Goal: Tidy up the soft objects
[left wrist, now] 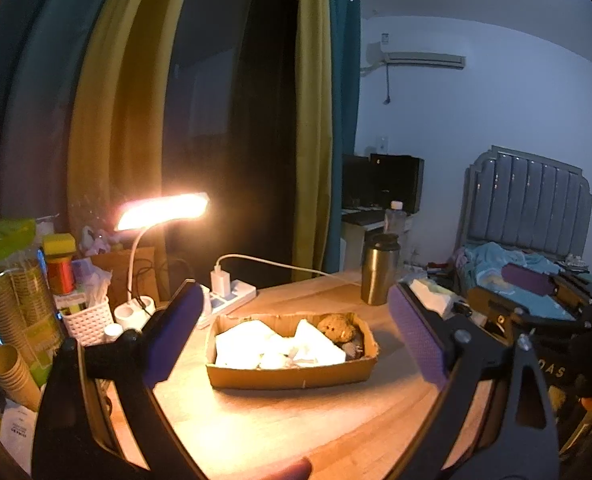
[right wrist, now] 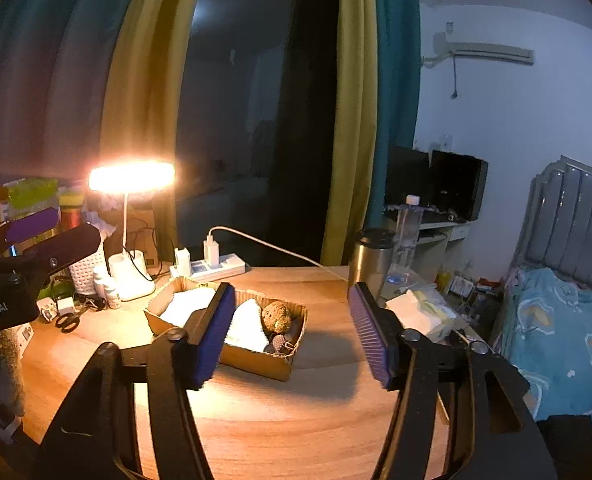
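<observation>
Left gripper point(left wrist: 296, 328) spread wide, nothing between its purple pads point(left wrist: 173, 332), hanging above the wooden table point(left wrist: 279, 420) and aimed at the cardboard tray point(left wrist: 291, 374); right gripper point(right wrist: 291, 332) likewise parted and empty, raised over the near side of the same table, its left pad crossing the tray's front edge in that view. Inside the tray point(right wrist: 255, 360): white folded cloths point(left wrist: 255, 344) filling the left and middle, a brown plush toy point(left wrist: 338, 330) tucked into the right end, a small dark checked piece point(right wrist: 277, 345) just beside the toy at the near right corner. Behind the tray: a lit desk lamp point(left wrist: 163, 210) on a white base; a white power strip point(left wrist: 231, 294) with a charger and cable; a steel tumbler point(left wrist: 379, 270) upright near the table's far right edge, a clear bottle point(right wrist: 408, 228) just behind it. At far left, a white basket point(left wrist: 87, 320) and stacked paper cups point(left wrist: 13, 372); scissors point(right wrist: 68, 321) flat on the table. Beyond the table's right edge, a bed with a blue blanket point(right wrist: 556, 328).
</observation>
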The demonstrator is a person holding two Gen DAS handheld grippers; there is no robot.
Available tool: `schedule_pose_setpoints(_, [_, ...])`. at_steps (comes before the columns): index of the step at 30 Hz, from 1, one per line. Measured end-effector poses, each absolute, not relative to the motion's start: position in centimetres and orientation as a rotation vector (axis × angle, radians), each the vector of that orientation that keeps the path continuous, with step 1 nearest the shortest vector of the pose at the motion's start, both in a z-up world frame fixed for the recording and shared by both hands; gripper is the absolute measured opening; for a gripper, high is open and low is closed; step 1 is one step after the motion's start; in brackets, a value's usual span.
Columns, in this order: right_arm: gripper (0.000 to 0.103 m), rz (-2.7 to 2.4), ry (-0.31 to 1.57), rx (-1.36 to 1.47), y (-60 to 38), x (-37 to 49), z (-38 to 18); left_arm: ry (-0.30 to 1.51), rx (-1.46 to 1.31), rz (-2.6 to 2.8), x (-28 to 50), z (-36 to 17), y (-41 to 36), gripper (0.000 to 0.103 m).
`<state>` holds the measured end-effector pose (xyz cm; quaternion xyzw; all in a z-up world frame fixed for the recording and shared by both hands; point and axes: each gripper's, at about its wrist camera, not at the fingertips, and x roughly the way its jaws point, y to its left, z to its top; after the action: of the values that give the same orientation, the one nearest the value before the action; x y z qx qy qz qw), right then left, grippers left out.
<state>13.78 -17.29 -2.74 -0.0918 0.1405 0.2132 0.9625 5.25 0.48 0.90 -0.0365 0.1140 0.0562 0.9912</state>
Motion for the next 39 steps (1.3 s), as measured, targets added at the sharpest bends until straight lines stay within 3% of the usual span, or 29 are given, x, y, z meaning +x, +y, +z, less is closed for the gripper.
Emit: schedule_pose_setpoints(39, [0.067, 0.426, 0.253, -0.139, -20.1, 10.4, -2.0, 0.253, -0.012, 0.121, 2.9, 1.8, -2.7, 0.095])
